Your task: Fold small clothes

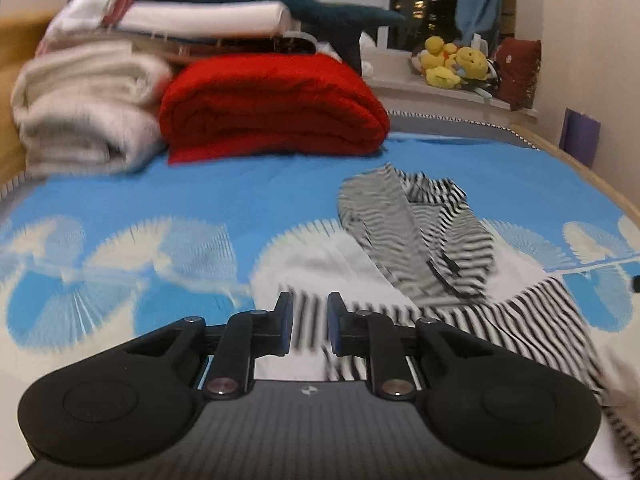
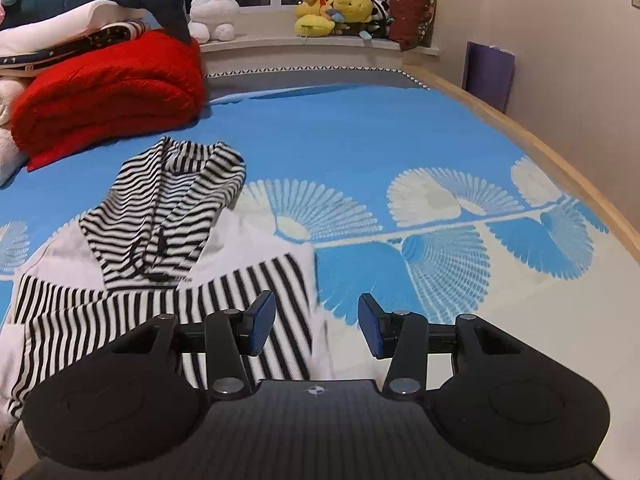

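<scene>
On the bed (image 2: 360, 128), a striped garment (image 2: 168, 288) lies lengthwise away from both tongs. Left tongs (image 1: 310, 322), narrowly parted and empty, hover over its near hem. Right tongs (image 2: 316, 324), spread wide and empty, straddle its right edge.

One striped garment (image 2: 168, 216), two tongs (image 2: 316, 326)

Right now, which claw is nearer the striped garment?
Left. The left claw hovers directly over the striped garment; the right claw sits at its right edge.
</scene>
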The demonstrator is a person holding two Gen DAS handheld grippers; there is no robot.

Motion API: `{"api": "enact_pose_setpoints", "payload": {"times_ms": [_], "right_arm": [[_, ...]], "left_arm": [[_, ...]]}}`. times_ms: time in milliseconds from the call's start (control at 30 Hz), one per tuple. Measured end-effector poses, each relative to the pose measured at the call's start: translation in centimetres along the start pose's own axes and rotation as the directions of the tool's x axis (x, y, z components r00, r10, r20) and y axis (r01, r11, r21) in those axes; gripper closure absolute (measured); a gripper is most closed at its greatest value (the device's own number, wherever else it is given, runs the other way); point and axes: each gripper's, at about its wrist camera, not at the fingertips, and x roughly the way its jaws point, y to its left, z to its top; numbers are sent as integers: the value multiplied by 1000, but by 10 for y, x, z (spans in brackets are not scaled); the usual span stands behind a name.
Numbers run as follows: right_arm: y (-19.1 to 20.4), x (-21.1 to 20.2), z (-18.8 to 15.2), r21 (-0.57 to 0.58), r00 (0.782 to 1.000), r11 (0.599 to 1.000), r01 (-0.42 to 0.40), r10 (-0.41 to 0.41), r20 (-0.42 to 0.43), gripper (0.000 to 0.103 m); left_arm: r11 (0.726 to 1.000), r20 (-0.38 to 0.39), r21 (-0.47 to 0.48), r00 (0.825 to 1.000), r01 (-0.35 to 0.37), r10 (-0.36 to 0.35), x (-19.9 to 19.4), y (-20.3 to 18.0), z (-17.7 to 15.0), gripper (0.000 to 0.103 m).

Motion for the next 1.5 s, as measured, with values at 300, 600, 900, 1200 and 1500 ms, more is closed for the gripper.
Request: {"api": "enact_pose_setpoints", "payload": {"times_ms": [300,600,900,1200,1500], "right_arm": [[-18,19,6,19,999,1000,5,-4,-37,59],[-18,42,9,49,997,999,2,1,-75,59],[-16,59,7,35,993,999,0,4,-120,59],[-19,59,10,63,992,998,-16,24,-122,59],[-32,29,25,173,997,984,-47,57,-51,59]], "left_arm": [[996,-34,-47,996,78,-80,144,-2,104,83],[956,-220,-261,956,135,-195,331,-10,151,70],[939,-276,-323,937,119,-214,430,-33,174,40],[958,-266,-153,924,241,-275,411,-63,187,101],[802,-179,200,826,562,-534,133,-52,132,101]]}}
